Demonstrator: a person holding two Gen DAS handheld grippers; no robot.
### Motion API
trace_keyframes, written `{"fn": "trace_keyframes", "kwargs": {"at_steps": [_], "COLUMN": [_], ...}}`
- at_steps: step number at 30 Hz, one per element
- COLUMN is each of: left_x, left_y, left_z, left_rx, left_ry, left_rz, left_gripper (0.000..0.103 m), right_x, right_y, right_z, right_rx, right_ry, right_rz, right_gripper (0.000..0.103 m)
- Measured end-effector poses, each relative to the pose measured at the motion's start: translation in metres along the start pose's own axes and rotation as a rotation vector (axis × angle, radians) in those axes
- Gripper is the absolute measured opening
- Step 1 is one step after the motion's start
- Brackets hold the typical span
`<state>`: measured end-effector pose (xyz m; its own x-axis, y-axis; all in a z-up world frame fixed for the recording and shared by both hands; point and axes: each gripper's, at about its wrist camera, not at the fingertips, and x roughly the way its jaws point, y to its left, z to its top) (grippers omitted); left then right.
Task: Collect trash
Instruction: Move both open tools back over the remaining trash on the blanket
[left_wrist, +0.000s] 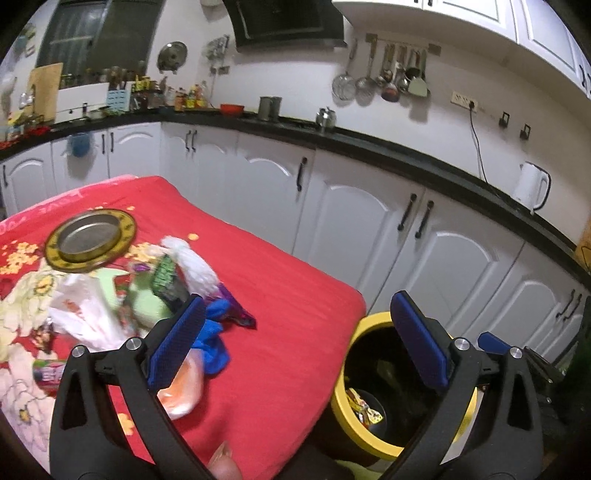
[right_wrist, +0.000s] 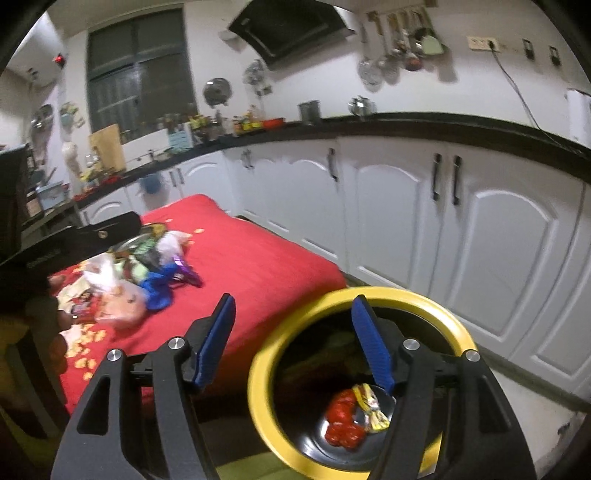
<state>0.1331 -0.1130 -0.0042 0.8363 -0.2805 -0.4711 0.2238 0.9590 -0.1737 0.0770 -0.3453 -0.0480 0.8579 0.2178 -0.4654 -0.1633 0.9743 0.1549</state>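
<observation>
A heap of trash (left_wrist: 122, 306) lies on the red-clothed table (left_wrist: 280, 332): white plastic bags, a green packet, a purple wrapper (left_wrist: 236, 310), a blue glove (left_wrist: 214, 347) and an orange bag (left_wrist: 184, 387). My left gripper (left_wrist: 295, 328) is open and empty above the table's right edge. A yellow-rimmed black bin (right_wrist: 354, 373) stands on the floor beside the table, with a red wrapper (right_wrist: 341, 424) and a yellow wrapper (right_wrist: 373, 406) inside. My right gripper (right_wrist: 291, 325) is open and empty over the bin's rim. The trash heap also shows in the right wrist view (right_wrist: 129, 284).
A gold-rimmed metal plate (left_wrist: 90, 240) sits behind the heap. White cabinets (left_wrist: 369, 221) under a black counter run close behind the table and bin. A white kettle (left_wrist: 532, 186) stands on the counter. The bin also shows in the left wrist view (left_wrist: 373, 391).
</observation>
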Motion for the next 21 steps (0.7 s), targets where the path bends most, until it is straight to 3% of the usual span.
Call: {"fn": "trace_keyframes", "kwargs": {"at_steps": [21], "left_x": [-0.04], "left_y": [0.08], "left_z": [0.012], "left_rx": [-0.121], "left_ry": [-0.089], "left_rz": [0.169], "left_gripper": [0.092], "right_x": [0.019], "right_y": [0.098], "right_z": [0.032], "right_rx": [-0.171], "right_ry": [-0.015], "right_rz": [0.218], "right_gripper": [0.069]}}
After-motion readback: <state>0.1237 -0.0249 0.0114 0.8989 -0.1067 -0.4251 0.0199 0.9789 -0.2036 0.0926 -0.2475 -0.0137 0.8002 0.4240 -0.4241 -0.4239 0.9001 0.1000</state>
